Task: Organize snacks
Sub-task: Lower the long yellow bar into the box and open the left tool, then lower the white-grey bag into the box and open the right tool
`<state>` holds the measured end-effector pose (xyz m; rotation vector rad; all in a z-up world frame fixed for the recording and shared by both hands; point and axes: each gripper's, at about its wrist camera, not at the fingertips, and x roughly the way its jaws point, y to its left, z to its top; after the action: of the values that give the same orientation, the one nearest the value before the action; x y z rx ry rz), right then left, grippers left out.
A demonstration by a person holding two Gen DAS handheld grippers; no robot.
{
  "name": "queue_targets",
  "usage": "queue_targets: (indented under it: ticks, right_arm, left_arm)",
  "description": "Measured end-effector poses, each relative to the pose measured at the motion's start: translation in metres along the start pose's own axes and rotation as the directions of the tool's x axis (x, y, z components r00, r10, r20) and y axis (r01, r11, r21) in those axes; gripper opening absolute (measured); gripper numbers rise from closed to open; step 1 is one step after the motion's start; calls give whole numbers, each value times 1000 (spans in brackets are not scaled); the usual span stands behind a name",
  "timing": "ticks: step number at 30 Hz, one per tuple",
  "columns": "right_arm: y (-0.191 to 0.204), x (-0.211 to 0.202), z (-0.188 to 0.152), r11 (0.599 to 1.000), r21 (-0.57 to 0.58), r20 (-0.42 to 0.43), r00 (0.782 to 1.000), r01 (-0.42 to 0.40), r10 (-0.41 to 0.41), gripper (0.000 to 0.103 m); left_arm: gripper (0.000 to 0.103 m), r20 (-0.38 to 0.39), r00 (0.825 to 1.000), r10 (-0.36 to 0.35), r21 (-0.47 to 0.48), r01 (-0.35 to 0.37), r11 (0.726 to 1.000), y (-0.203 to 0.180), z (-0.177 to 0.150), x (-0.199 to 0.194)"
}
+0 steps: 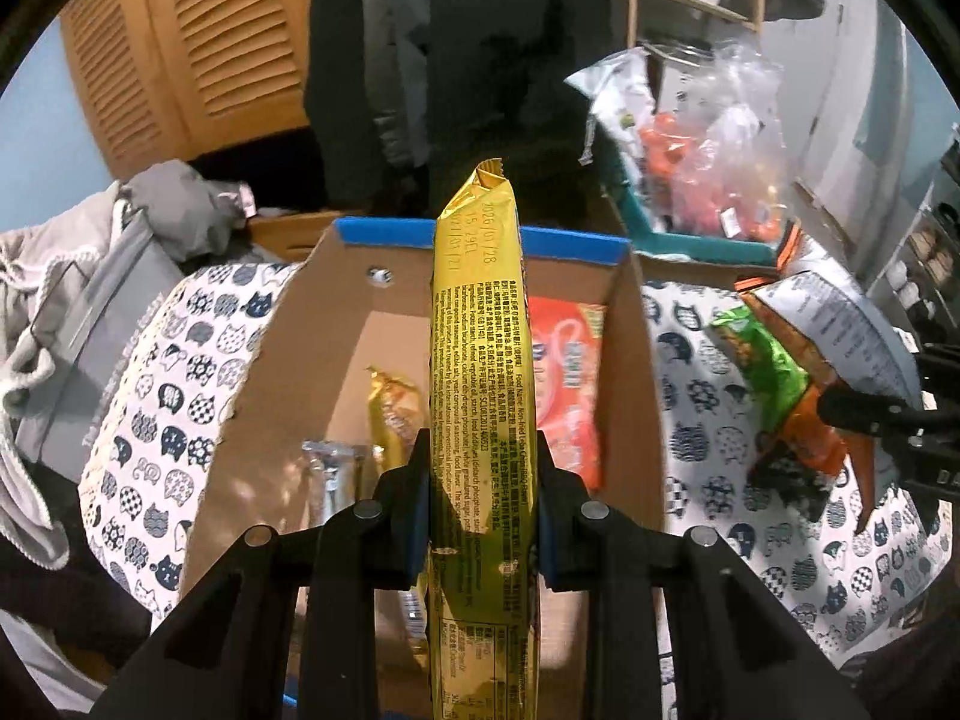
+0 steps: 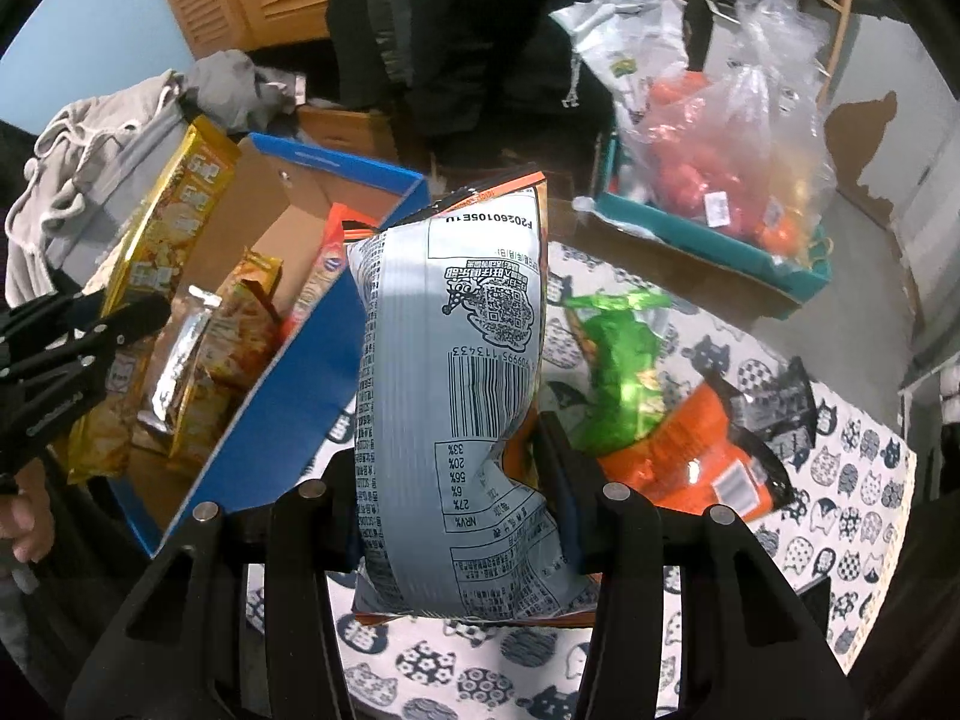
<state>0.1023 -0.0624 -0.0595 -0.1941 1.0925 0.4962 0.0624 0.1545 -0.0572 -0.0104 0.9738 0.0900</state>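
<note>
The left hand-held gripper is clamped nearly shut on a long yellow packet, holding it edge-up over the open box. The box is cardboard with blue outer walls and stands on a counter covered by a cat-print cloth. Inside the box lie an orange-red bag against the right wall, a gold pack near the middle and a silver wrapper beside it.

The right hand-held gripper is closed on a silver-backed bag, which shows a barcode and a printed code; its pads dent the bag's sides. It hangs just right of the box, above the cloth. Right of the box, on the counter, lie a green bag and an orange bag, touching each other. Beyond the box, further right, a teal tray holds clear plastic bags of orange things.
</note>
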Motion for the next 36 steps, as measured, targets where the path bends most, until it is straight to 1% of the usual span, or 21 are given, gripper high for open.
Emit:
queue_targets:
  ticks: [11,13,14,15,17,19,21,25,27,29,33,36]
  right_arm:
    - [28,10,16,999,-28,-9,999,-33,33,46]
    - [34,11,18,999,-34,-6,999,-37,37,46]
    - [38,11,18,998,-41,-3,999,-42,42,46]
    - [41,11,19,998,-48,0,999,-46,46,46]
    - [46,11,19,997,-59,4,999,-54,54,46]
    - [51,12,20,995,-51,0,996,-84,84,46]
    - [55,13,22,993,-43,-6,994,-114,113,46]
    - [66,15,27,991,-65,-12,993,-118,117,46]
    - [72,17,28,989,-79,-22,992,-122,120,46]
    - [77,20,30,988,-89,-29,992,-125,123,46]
    - [88,30,37,986,-91,-34,990,-140,137,46]
    - [96,38,46,983,-67,-38,985,-172,169,46]
  left_arm:
    - [29,-64,997,36,-46,-38,998,26,-5,21]
    - [35,-62,997,48,-46,-51,998,28,-5,19]
    - [46,-63,996,57,-42,-60,997,28,-5,18]
    - [54,-60,996,64,-40,-66,997,28,-5,16]
    - [56,-49,996,76,-35,-77,996,30,-6,12]
    - [56,-51,996,77,-28,-79,996,32,-7,9]
    - [61,-50,996,78,-29,-79,996,34,-7,4]
    - [67,-22,997,77,-39,-77,996,40,-5,-12]
    - [73,-1,996,84,-39,-84,996,42,-4,-20]
    - [74,16,995,99,-39,-98,994,44,-2,-27]
    - [74,27,993,114,-48,-113,992,51,0,-33]
    - [75,34,993,113,-65,-111,992,58,1,-38]
